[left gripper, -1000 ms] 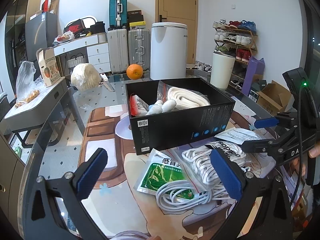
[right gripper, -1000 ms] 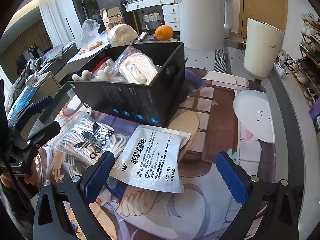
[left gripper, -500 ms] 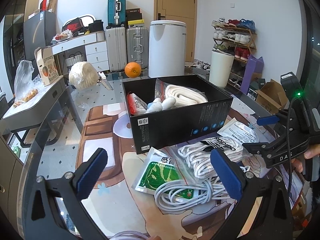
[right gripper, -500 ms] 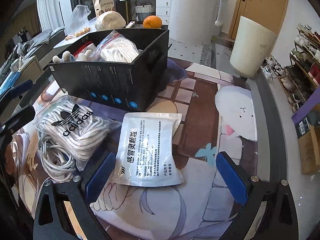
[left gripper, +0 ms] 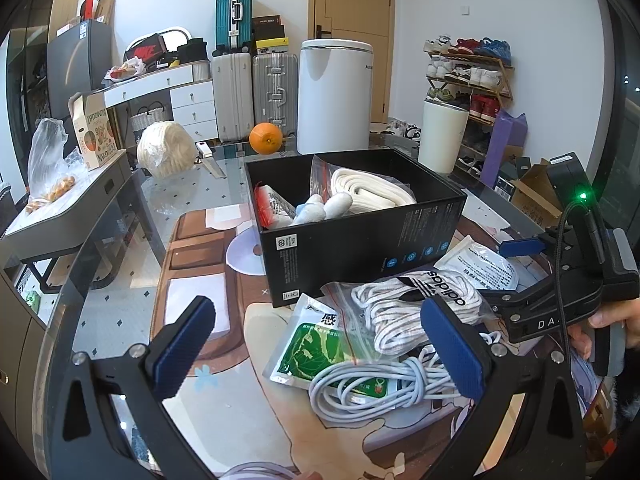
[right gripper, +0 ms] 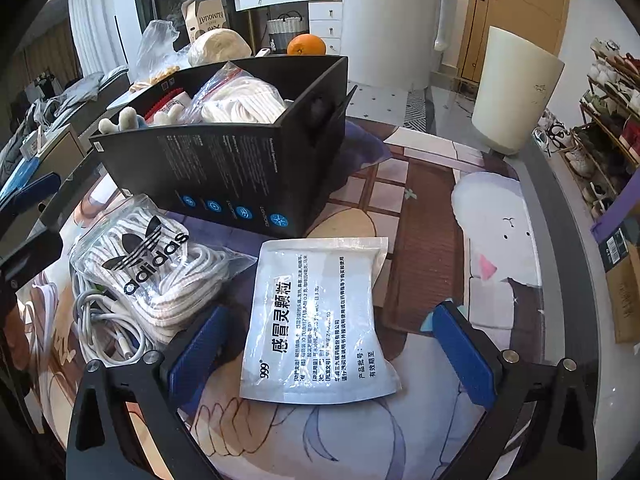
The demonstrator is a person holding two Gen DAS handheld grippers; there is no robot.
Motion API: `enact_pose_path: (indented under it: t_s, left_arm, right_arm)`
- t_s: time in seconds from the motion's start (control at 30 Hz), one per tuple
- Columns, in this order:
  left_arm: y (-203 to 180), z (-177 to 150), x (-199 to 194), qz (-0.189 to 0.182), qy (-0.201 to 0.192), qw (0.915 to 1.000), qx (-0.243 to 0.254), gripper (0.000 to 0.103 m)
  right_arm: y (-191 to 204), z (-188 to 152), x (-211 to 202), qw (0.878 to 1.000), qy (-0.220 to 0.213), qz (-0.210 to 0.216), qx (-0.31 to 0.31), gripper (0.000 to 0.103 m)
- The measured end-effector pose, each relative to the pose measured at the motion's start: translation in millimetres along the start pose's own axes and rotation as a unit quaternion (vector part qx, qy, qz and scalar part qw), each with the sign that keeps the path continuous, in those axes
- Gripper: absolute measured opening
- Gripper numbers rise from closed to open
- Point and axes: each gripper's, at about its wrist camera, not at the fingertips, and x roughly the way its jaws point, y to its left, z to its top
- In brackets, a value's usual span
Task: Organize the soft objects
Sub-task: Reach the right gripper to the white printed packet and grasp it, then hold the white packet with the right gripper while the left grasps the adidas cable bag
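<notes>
- Right gripper [right gripper: 328, 354] has its blue pads spread wide, gripping nothing. The white foil sachet with black Chinese print [right gripper: 320, 320] lies flat on the table right between them, near end level with the pads.
- Left gripper [left gripper: 320, 354] is wide apart too, empty, hovering over the coiled white cable [left gripper: 372, 384] and green sachet [left gripper: 316, 350].
- Clear adidas zip bag of white laces [right gripper: 156, 264] sits left of the foil sachet, touching it.
- Black cardboard box [right gripper: 224, 176] stands just beyond, already holding bagged white rope [right gripper: 240, 102].
</notes>
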Motion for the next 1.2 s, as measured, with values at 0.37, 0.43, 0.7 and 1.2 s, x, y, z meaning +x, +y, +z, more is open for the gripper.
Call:
enact_pose_path:
  t_s: [0.37, 0.43, 0.7, 1.2]
  left_arm:
    - [1.3, -1.5, -0.3, -0.001, 0.003, 1.0000, -0.001, 0.103]
    - [1.6, -1.7, -0.3, -0.003, 0.003, 1.0000, -0.002, 0.103]
    - [-1.7, -3.4, -0.7, -0.008, 0.009, 0.9999, 0.001, 0.103]
    - [-30.9, -0.1, 10.1, -0.026, 0.035, 0.9988, 0.024, 0.103]
  right_arm:
    - [-0.4, -2.7, -11.1, 1.000, -0.013, 0.009, -0.012, 0.047]
    - [-0.4, -4.0, -12.1, 1.000, -0.015, 0.010, -0.017, 0.039]
    - [-5.6, -4.8, -20.0, 0.999, -0.022, 0.021, -0.019, 0.031]
    - [-14.5, 0.5, -61.6, 0.996, -0.071, 0.055, -0.004, 0.031]
